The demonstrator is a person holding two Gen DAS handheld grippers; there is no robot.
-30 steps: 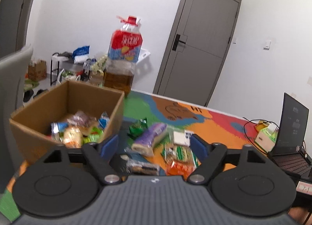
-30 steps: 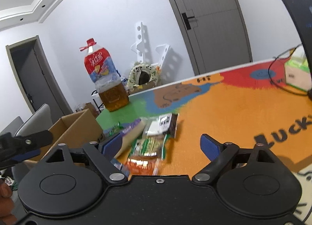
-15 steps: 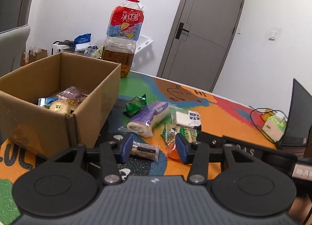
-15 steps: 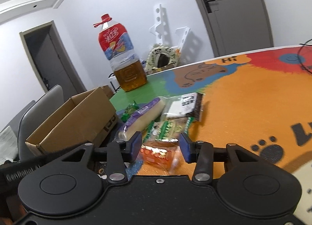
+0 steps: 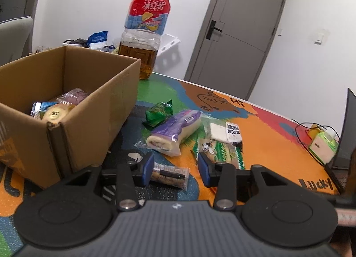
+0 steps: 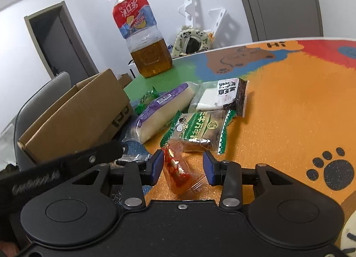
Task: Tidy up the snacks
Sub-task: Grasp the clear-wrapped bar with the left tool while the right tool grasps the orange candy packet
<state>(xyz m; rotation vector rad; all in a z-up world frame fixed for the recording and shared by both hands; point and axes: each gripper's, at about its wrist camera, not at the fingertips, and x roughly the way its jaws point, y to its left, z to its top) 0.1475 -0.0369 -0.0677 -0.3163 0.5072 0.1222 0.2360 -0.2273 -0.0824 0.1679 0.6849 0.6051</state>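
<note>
The tabletop (image 6: 289,123), covered in a bright cartoon print of orange, green, blue and red, stretches ahead of both claws. The cardboard box (image 5: 66,101) stands open ahead and to the left of the left claw (image 5: 175,168), with several wrapped snacks lying in its bottom; from the right wrist view the same box (image 6: 77,119) sits far to the left of the right claw (image 6: 182,166). Beyond the box, further from both claws, a big oil bottle (image 5: 144,30) with a red cap and red-blue label stands upright on the green patch.

Just ahead of the left claw lies the long purple-wrapped bread roll (image 5: 173,132), and past it, a little to the left, a crumpled green packet (image 5: 160,112). To the right of the roll is a black-and-white packet (image 5: 225,131), and nearer the claw's right finger a green-and-white striped packet (image 5: 219,152).

The left claw is released, its blue pads spread either side of a small clear-wrapped dark bar (image 5: 170,174) lying flat on the tabletop. The left pad is at the wrapper's end; the right pad stands clear of it.

The right claw is also released, hanging low with a small clear packet with red and orange pieces (image 6: 180,172) lying between its fingers. The left pad is at the packet's edge; whether it touches cannot be told.
</note>
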